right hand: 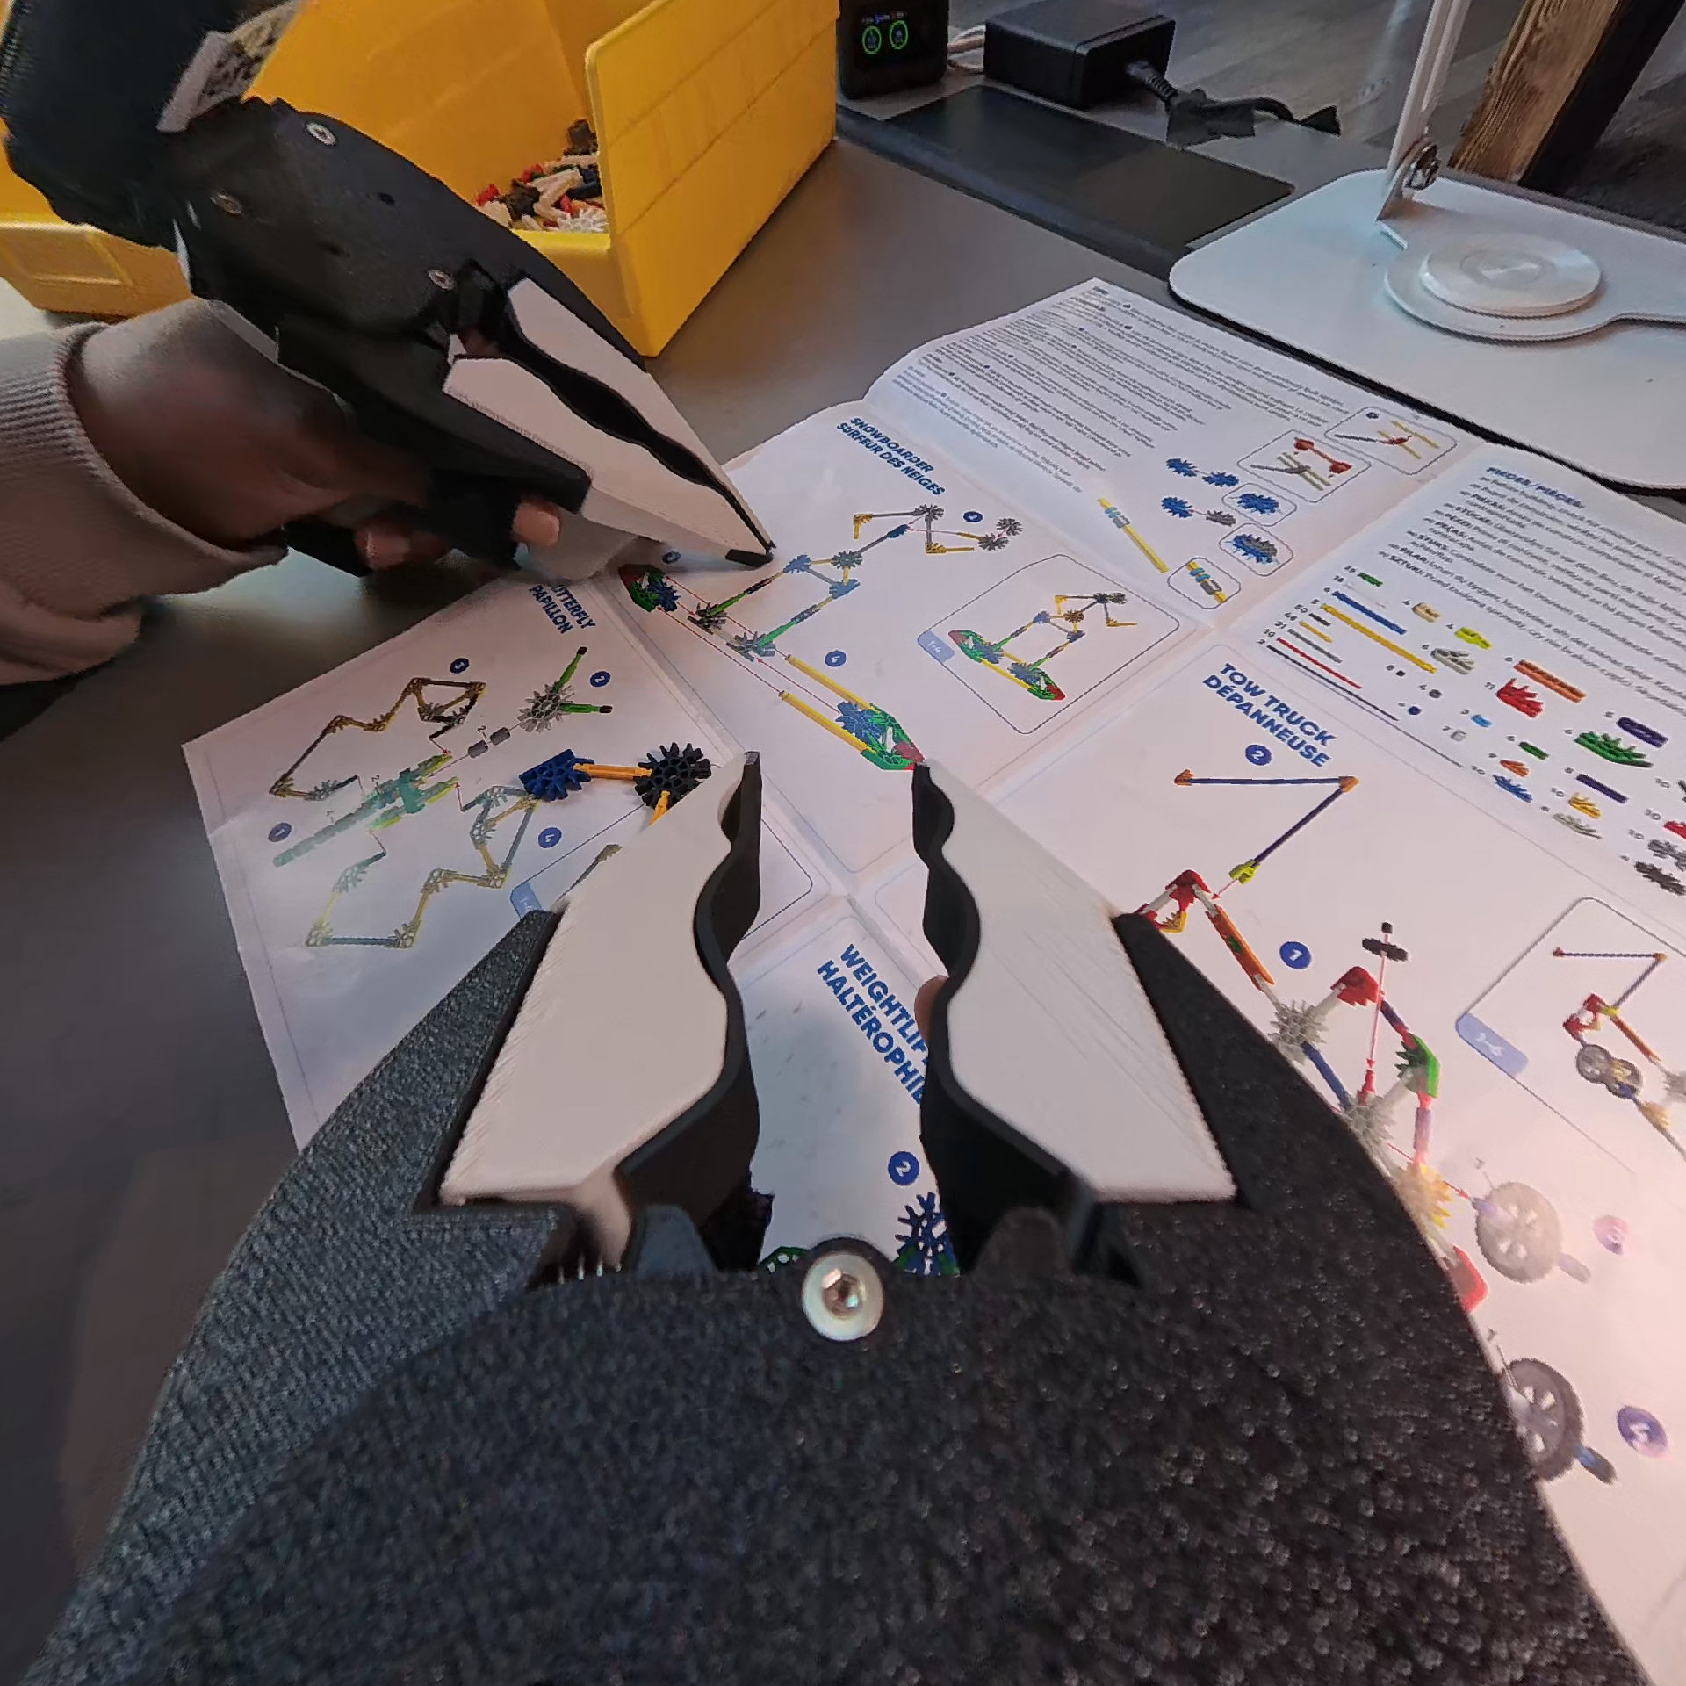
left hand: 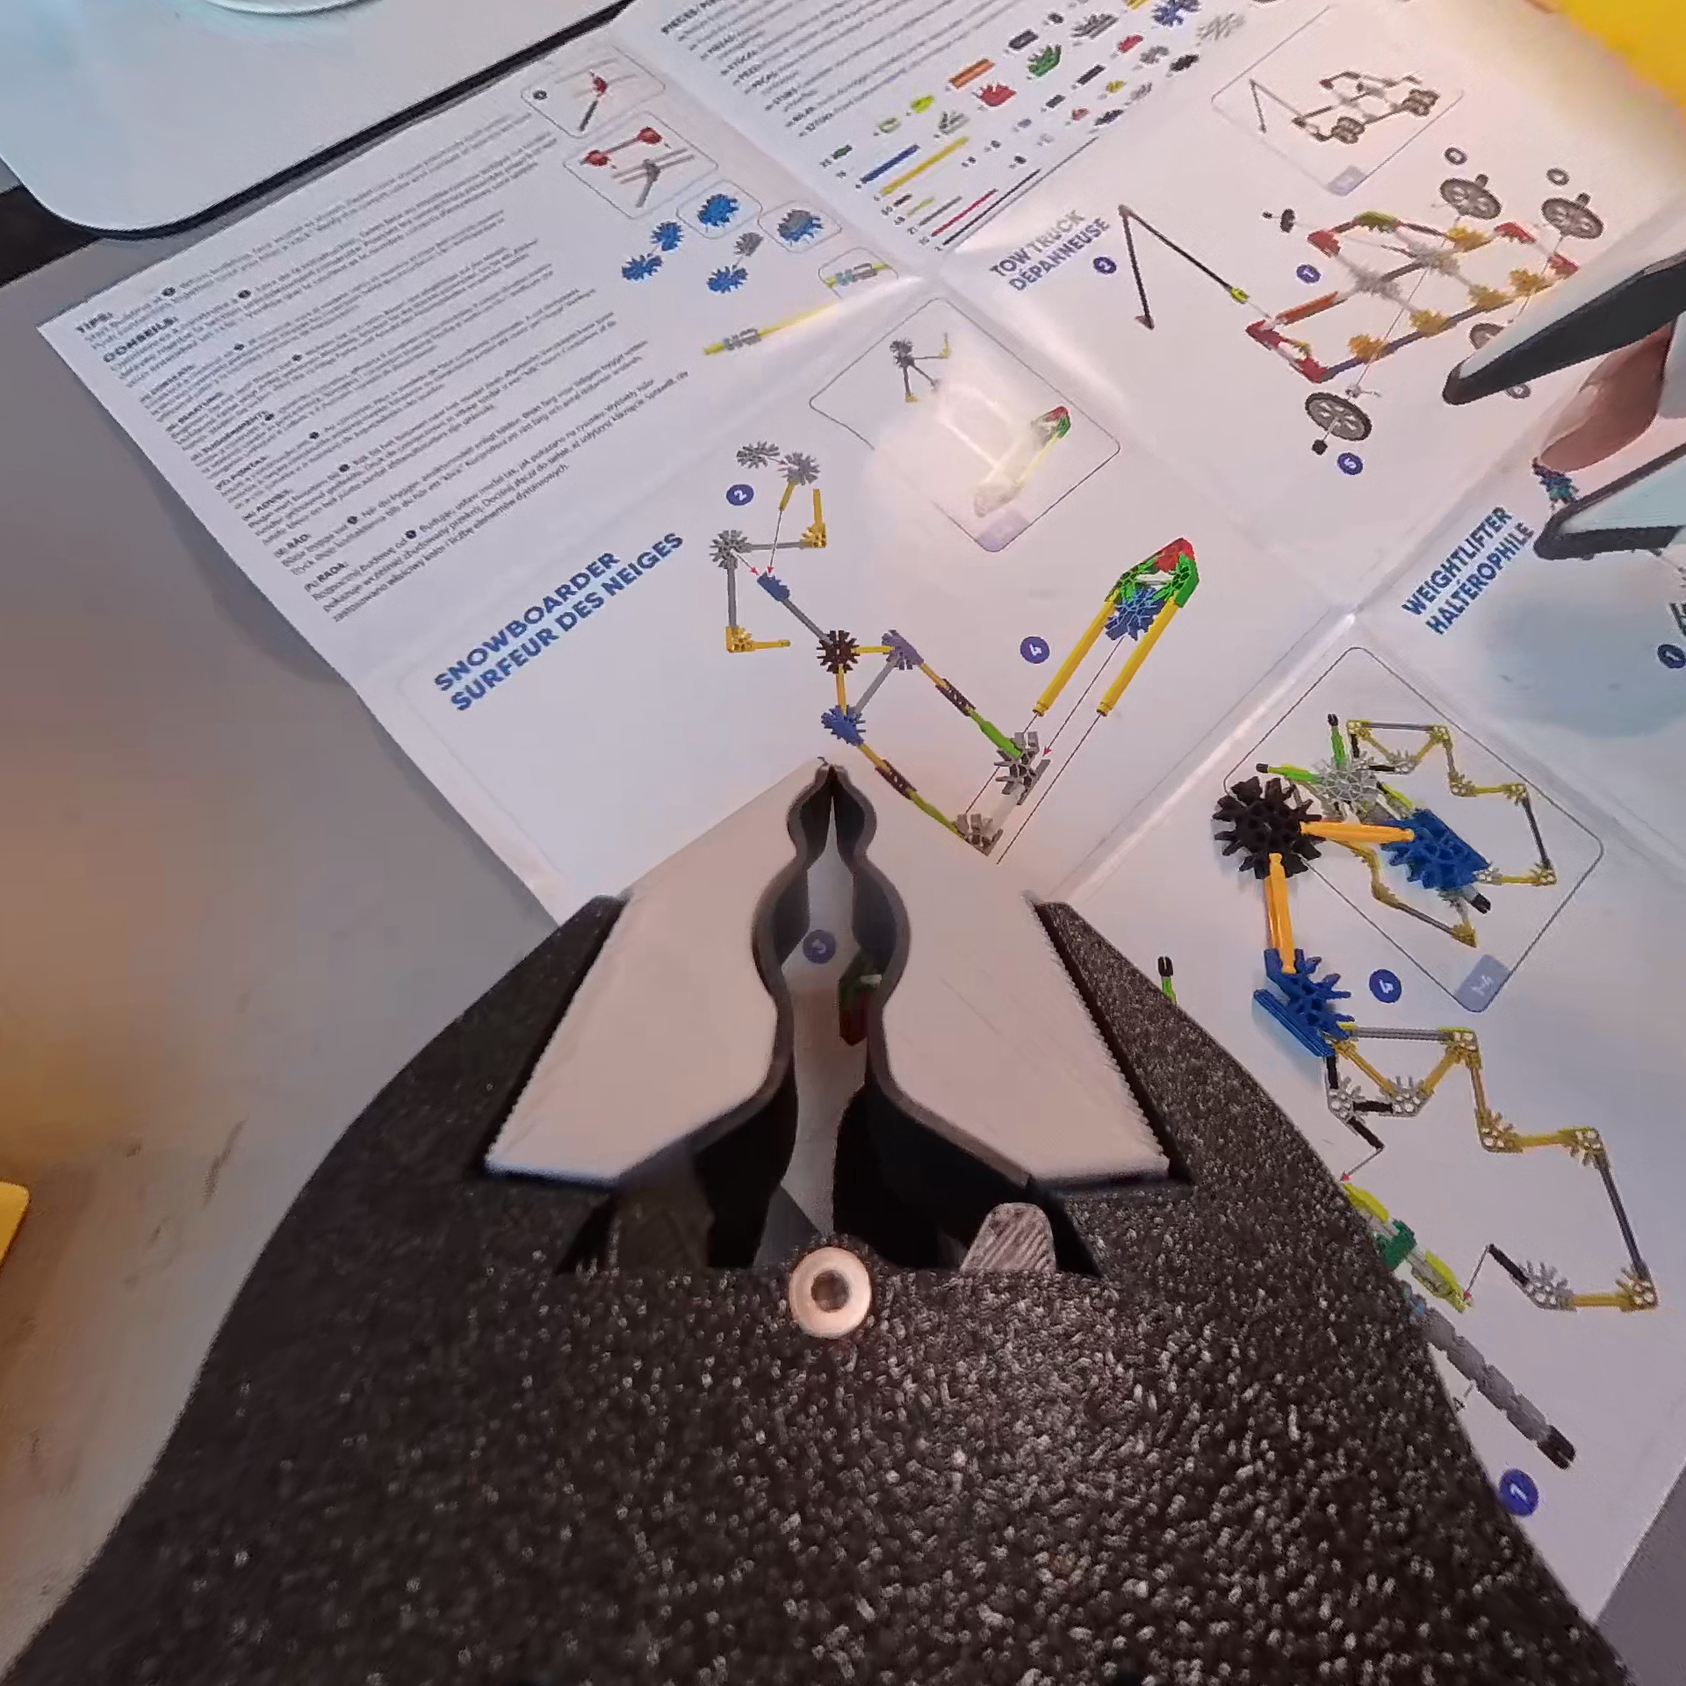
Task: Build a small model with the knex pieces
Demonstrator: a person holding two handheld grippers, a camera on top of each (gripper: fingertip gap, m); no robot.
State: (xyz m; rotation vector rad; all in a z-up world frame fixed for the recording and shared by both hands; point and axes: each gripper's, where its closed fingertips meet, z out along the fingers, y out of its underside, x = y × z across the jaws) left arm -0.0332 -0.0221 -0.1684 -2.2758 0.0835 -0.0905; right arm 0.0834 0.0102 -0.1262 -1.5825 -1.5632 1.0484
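A small toy-rod assembly lies on a folded-out instruction sheet (right hand: 1049, 821): a black round connector (right hand: 675, 771) joined by yellow rods to a blue connector (right hand: 556, 775). In the left wrist view the same black connector (left hand: 1264, 826) links to two blue connectors (left hand: 1432, 848). My right gripper (right hand: 835, 775) is open and empty, its left fingertip just beside the black connector. My left gripper (left hand: 830, 775) is shut on nothing, its tip low over the sheet's printed diagrams. It also shows at the upper left of the right wrist view (right hand: 757, 555). The right gripper shows at the right edge of the left wrist view (left hand: 1496, 470).
A yellow bin (right hand: 712, 182) of loose pieces stands at the back left. A white monitor-stand base (right hand: 1460, 301) sits at the back right, with black devices (right hand: 1077, 46) behind. A hand and sleeve (right hand: 137, 474) hold the left gripper. The sheet (left hand: 639, 411) lies on a grey table. The black round connector (right hand: 675, 771) lies around 7 cm away from my right fingertips. The left camera catches it too, in the left wrist view (left hand: 1257, 825).
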